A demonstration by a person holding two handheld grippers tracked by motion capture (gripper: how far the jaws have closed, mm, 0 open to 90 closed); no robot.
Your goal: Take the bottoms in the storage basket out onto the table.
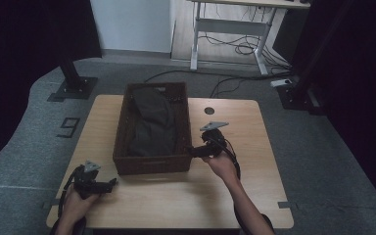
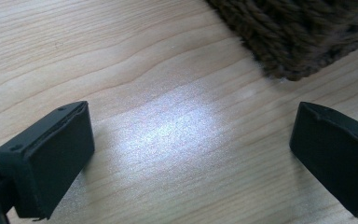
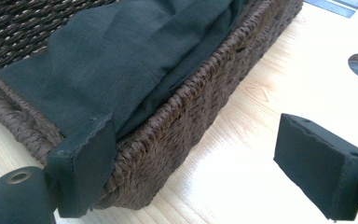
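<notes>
A: Right claw (image 3: 191, 172) first – jaws spread, nothing pinched. One jaw sits at the basket (image 3: 182, 116) rim's outer face, just below the hanging cloth (image 3: 116, 56); the other is out over bare counter (image 3: 261, 140).

B: So cloth lies which way from it?

A: Up and to the near jaw's side, draped over the rim. In the high view the cloth (image 1: 152, 120) runs lengthwise along the basket (image 1: 122, 125), front to back, pointing away from the person. Right claw (image 1: 192, 151) is at the basket's right wall, so it's the nearer one.

B: Left?

A: Left claw (image 1: 111, 183) also spread, empty, low over the counter (image 1: 235, 191) by the basket's front left corner. Whether it touches the counter, can't tell.
</notes>
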